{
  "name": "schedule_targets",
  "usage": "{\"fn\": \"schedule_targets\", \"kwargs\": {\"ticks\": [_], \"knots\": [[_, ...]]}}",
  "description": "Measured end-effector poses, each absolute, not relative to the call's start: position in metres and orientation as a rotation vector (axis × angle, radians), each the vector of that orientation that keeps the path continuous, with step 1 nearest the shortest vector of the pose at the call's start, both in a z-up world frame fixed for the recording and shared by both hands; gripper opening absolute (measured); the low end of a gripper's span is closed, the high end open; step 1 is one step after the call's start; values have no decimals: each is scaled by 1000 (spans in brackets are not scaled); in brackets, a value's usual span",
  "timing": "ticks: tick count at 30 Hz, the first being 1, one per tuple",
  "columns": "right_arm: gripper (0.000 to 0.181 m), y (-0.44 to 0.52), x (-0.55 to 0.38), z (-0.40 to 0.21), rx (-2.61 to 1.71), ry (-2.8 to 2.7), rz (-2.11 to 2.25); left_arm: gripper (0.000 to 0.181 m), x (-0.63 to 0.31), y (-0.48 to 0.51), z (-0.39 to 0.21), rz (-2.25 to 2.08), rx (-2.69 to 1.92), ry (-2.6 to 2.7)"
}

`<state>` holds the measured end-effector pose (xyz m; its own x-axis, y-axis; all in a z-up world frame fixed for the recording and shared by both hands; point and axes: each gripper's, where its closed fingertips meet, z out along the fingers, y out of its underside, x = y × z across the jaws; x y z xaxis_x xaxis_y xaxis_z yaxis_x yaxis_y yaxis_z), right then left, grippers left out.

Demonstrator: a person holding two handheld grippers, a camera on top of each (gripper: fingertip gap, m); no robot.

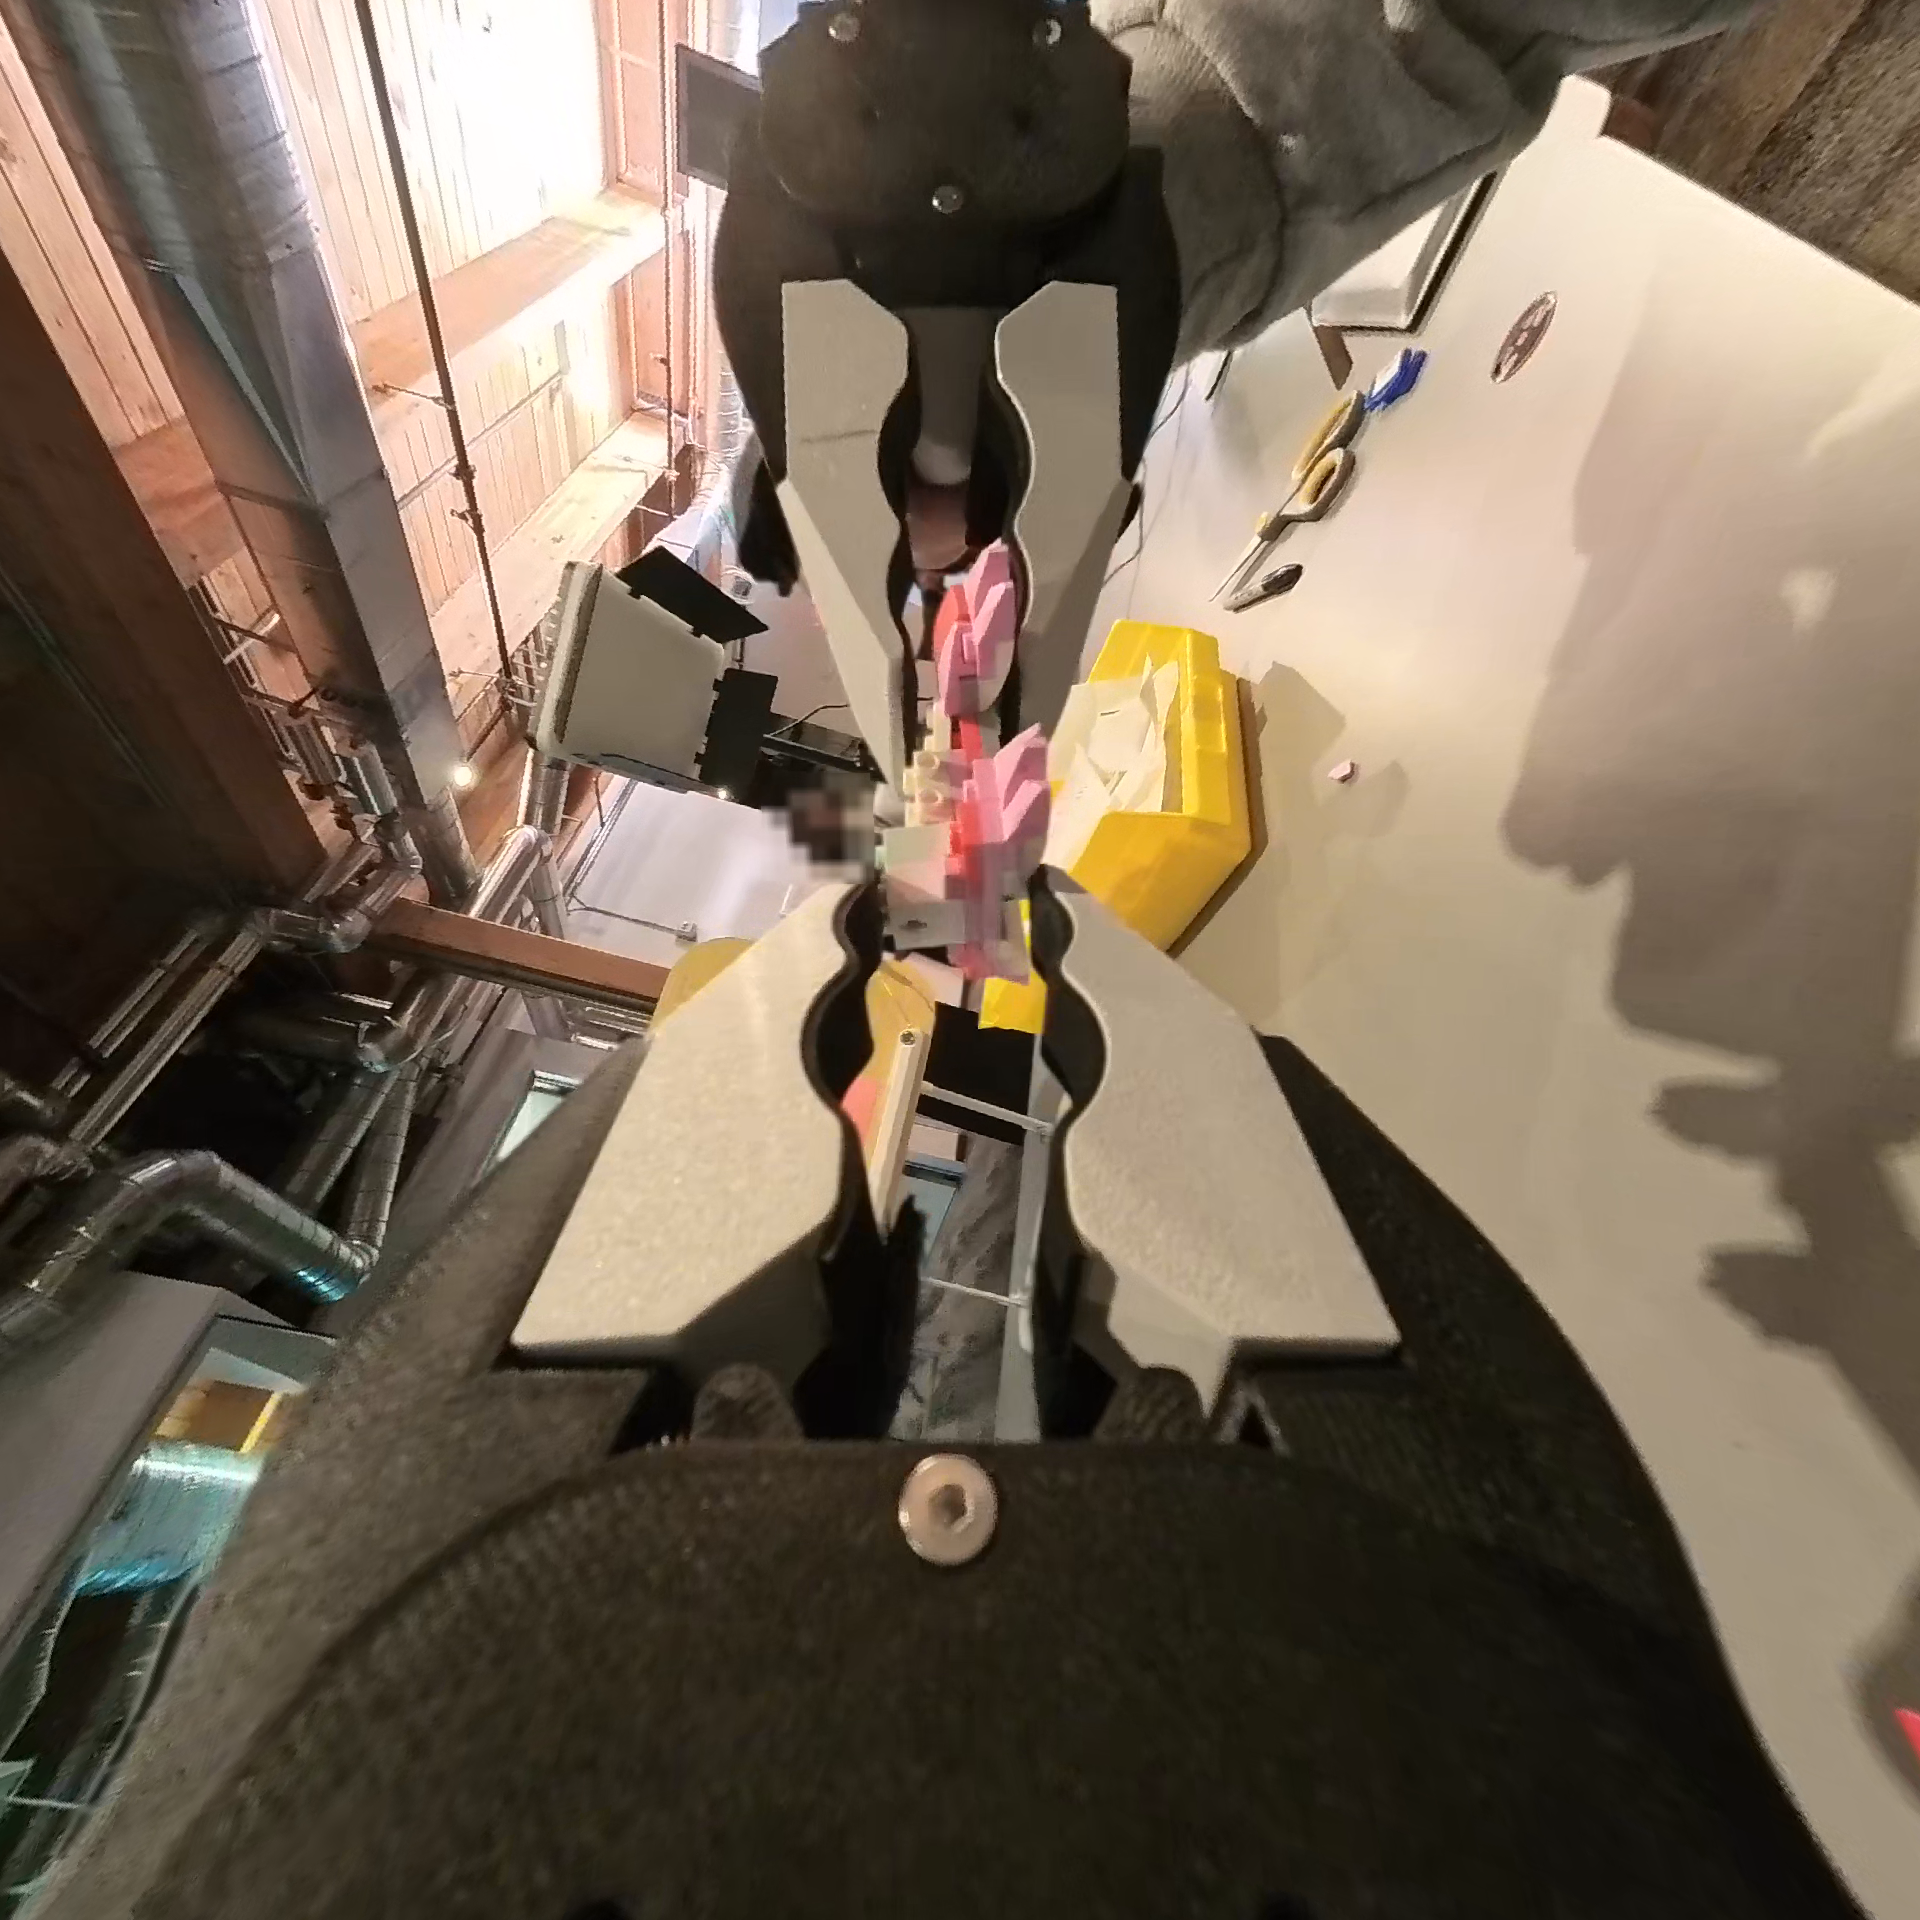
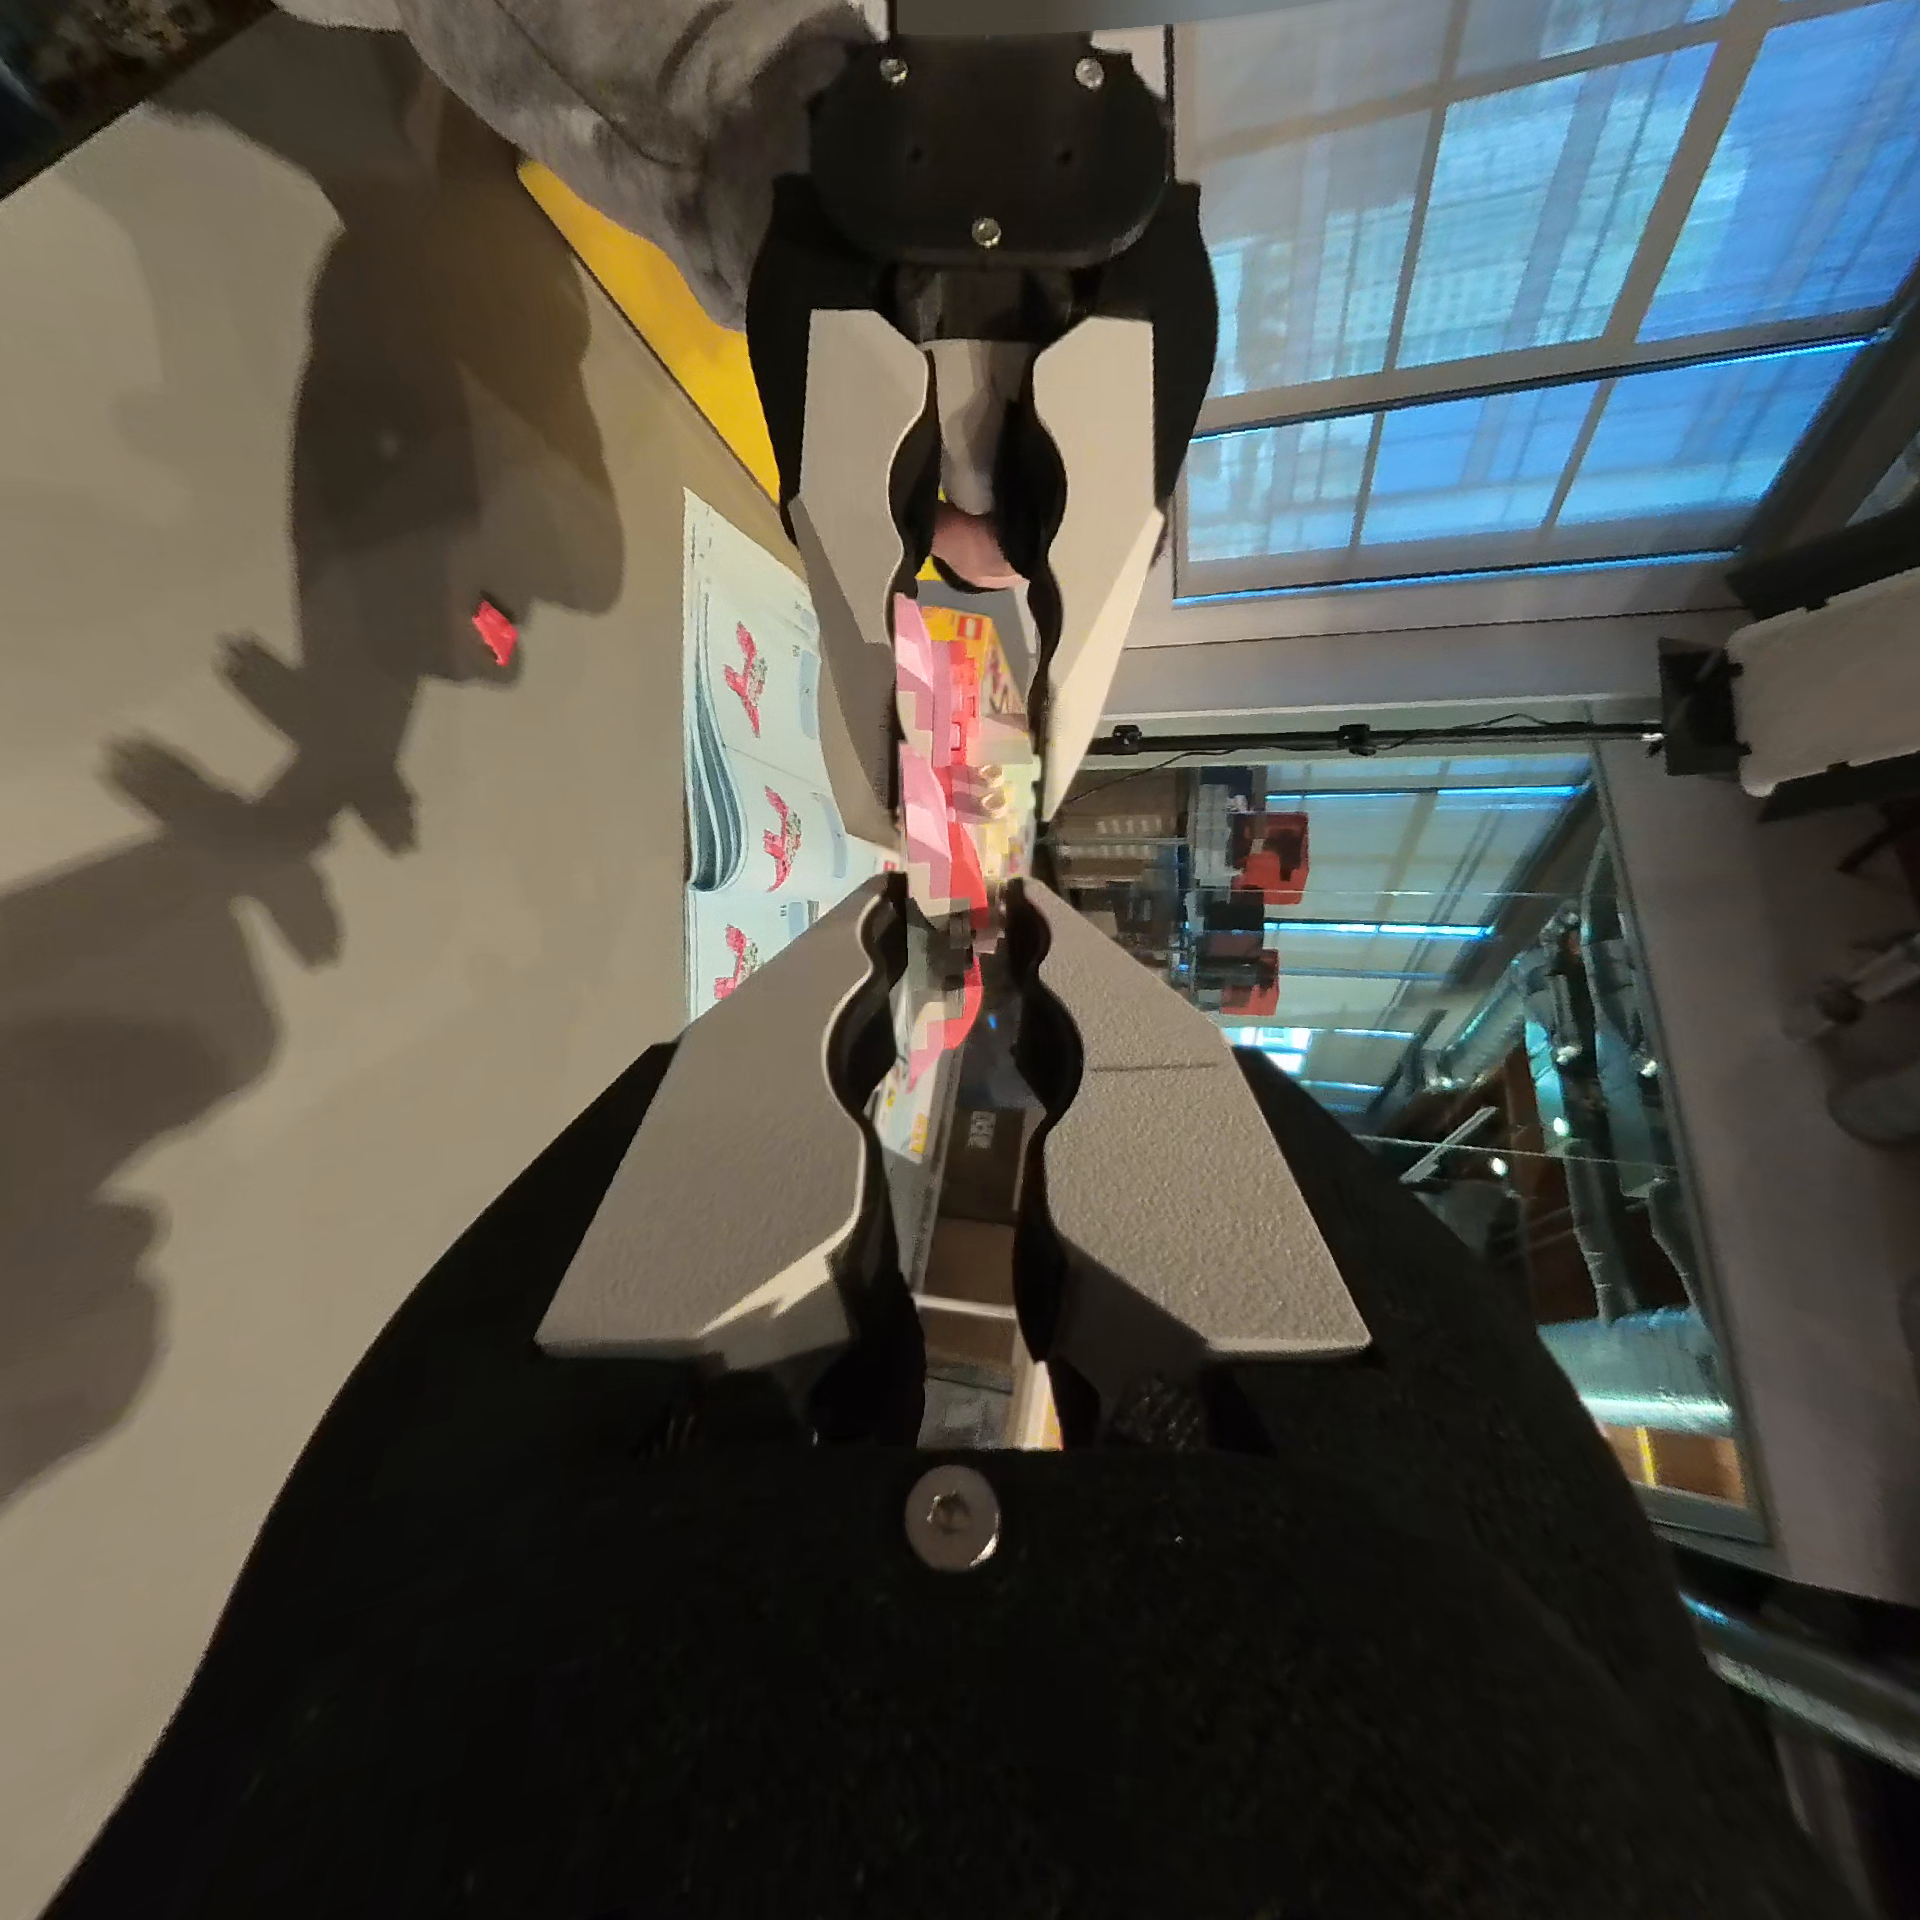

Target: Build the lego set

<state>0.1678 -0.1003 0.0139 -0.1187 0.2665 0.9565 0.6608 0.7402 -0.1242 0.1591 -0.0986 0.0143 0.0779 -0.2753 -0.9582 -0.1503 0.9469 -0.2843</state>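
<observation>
A white desk catches hard-edged shadows under warm light. Beyond its far edge, silver ventilation ducts run beneath a wood-plank ceiling; elsewhere, a gridded window glows blue above glass partitions.

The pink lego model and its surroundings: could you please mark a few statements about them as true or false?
1. The left gripper and the right gripper both have their jaws closed on the pink lego model. True.
2. The yellow bin is empty. False: it holds white packets.
3. Scissors lie on the table. True.
4. The instruction booklet is closed. False: it lies open on the table.
</observation>
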Motion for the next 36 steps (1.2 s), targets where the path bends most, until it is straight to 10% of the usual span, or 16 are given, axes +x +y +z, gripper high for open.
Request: {"fn": "schedule_targets", "kwargs": {"ticks": [36], "knots": [[17,-102,169,21,-711,-1741,-387,29,168,-104,24,-54,-393,1502]]}}
